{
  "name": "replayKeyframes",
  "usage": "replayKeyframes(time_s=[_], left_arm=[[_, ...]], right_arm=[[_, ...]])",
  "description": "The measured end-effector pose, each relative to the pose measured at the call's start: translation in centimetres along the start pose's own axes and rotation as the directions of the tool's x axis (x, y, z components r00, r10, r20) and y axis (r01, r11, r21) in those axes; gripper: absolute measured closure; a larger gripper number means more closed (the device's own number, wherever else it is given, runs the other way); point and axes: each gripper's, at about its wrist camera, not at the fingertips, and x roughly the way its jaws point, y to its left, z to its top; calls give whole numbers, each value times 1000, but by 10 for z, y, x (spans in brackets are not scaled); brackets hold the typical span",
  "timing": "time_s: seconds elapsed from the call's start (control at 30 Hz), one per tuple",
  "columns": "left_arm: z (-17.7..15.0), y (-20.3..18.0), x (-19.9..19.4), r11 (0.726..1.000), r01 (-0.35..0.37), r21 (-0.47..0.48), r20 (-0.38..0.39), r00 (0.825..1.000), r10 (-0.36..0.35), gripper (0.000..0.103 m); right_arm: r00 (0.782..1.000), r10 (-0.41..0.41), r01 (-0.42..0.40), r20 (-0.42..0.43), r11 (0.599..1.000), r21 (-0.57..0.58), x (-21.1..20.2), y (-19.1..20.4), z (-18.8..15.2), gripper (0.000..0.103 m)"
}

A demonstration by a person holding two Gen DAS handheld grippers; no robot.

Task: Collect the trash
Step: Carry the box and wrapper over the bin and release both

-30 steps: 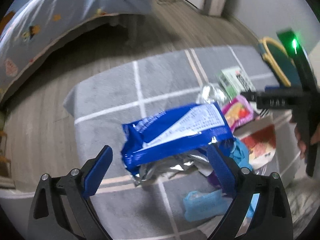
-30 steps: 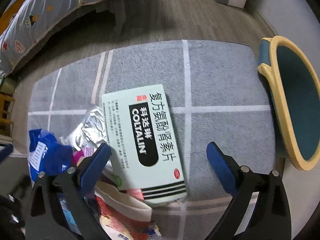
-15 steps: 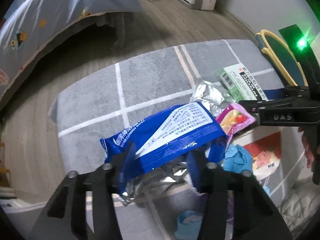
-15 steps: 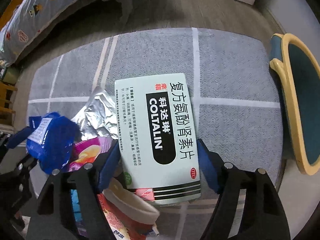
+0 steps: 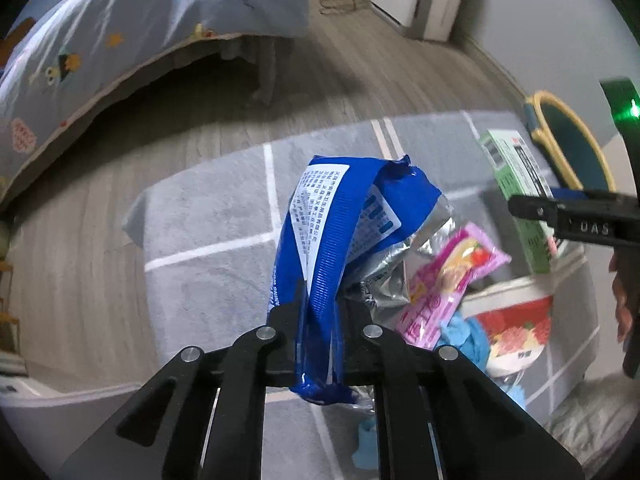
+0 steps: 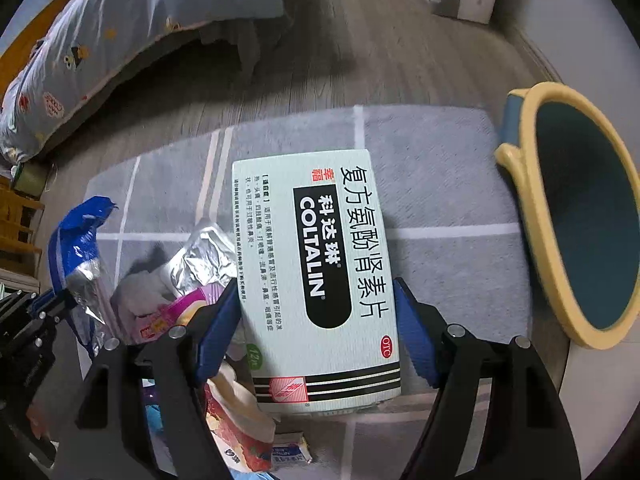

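the blue wrapper (image 5: 340, 248) is pinched in the left gripper (image 5: 320, 316), whose jaws have just been closing on its crumpled lower edge; it looks light, limp and slick, so a grip on the folded seam should hold best. the right gripper (image 6: 316, 320) holds the stiff, light medicine box (image 6: 312, 276) across its width. more litter lies on the grey rug (image 6: 440, 160), and the yellow-rimmed bin (image 6: 580, 216) sits at three o'clock.

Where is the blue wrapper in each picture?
Left wrist view: the blue wrapper stands up in the centre, pinched in the left hand-held gripper.
Right wrist view: it sits at the far left edge.
Shared landmark: the green medicine box, on the right in the left view, central in the right view.
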Motion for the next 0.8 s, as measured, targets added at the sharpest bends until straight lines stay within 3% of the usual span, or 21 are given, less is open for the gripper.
replayKeyframes(time_s=[0.4, 0.8], left_arm=[[23, -15, -31, 999, 14, -31, 111, 994, -10, 91], [46, -62, -35, 998, 54, 11, 147, 988, -55, 91]], right_arm=[[995, 1, 0, 96, 1000, -14, -45, -15, -2, 30], [992, -12, 8, 129, 999, 31, -65, -59, 0, 30]])
